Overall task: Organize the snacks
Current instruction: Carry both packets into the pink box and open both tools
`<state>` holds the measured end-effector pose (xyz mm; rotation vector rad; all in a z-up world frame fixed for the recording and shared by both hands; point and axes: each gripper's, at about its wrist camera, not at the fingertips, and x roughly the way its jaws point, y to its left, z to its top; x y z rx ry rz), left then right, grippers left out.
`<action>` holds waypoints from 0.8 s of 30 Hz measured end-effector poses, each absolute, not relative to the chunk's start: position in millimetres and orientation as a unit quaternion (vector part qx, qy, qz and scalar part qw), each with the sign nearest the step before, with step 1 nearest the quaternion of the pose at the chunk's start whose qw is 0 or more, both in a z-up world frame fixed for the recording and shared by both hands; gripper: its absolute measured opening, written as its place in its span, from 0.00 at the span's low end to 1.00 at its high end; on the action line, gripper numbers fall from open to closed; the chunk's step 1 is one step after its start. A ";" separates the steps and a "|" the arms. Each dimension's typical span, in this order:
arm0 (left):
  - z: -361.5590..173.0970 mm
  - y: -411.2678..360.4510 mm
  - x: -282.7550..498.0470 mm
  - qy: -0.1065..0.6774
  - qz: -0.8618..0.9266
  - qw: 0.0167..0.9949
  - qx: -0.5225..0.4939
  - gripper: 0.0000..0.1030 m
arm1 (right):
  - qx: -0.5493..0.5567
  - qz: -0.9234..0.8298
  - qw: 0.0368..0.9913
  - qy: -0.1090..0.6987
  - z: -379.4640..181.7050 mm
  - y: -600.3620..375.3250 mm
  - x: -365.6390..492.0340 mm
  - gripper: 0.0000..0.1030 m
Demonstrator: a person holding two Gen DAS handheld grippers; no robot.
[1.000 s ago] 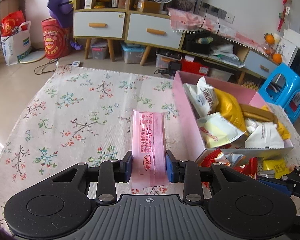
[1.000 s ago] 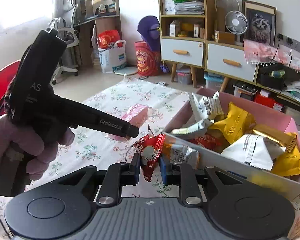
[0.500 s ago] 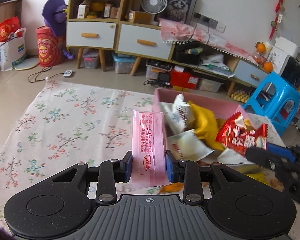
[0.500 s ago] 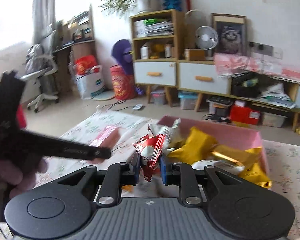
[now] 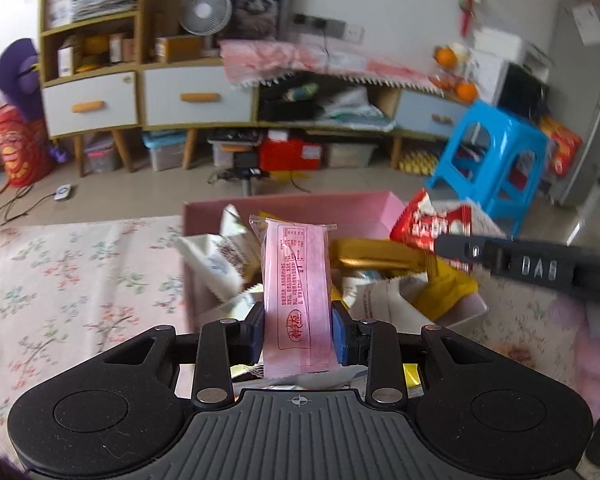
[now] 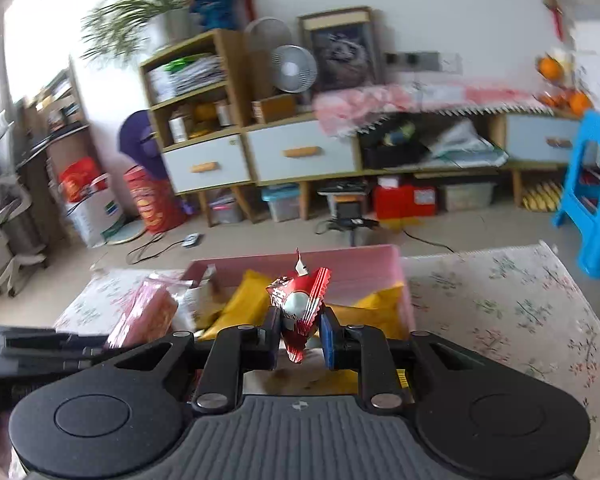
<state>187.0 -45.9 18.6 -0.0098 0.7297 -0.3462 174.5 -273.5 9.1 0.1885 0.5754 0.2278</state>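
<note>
We hold flat pink plastic snack packet (image 5: 297, 296) in left gripper (image 5: 298, 330) jaws, long axis pointing forward, over pink cardboard box (image 5: 292, 206). Right gripper (image 6: 300, 334) jaws grip red foil snack packet (image 6: 300, 306), also above box.

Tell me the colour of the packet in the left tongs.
Pink, with red print; the left wrist view shows the packet best.

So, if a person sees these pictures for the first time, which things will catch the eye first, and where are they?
First comes the long pink packet, held upright in the left gripper in front of the pink box on the floral tablecloth. Next is the crinkled red packet pinched in the right gripper, above the same box, which is heaped with yellow and white snack bags. Behind, a bright blue stool stands on the floor.
</note>
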 end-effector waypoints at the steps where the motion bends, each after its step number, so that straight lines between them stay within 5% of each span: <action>1: 14.1 -49.8 190.5 0.361 -0.172 0.917 -0.004 0.29 | 0.100 0.108 0.947 0.287 6.9 -276.5 177.4 0.09; 17: -22.5 -50.7 225.8 0.385 -0.166 0.907 -0.047 0.29 | 0.138 0.107 0.934 0.312 -18.5 -297.3 214.2 0.11; 24: -24.4 -47.0 226.1 0.386 -0.168 0.905 -0.061 0.36 | 0.138 0.099 0.935 0.312 -17.8 -299.2 214.2 0.26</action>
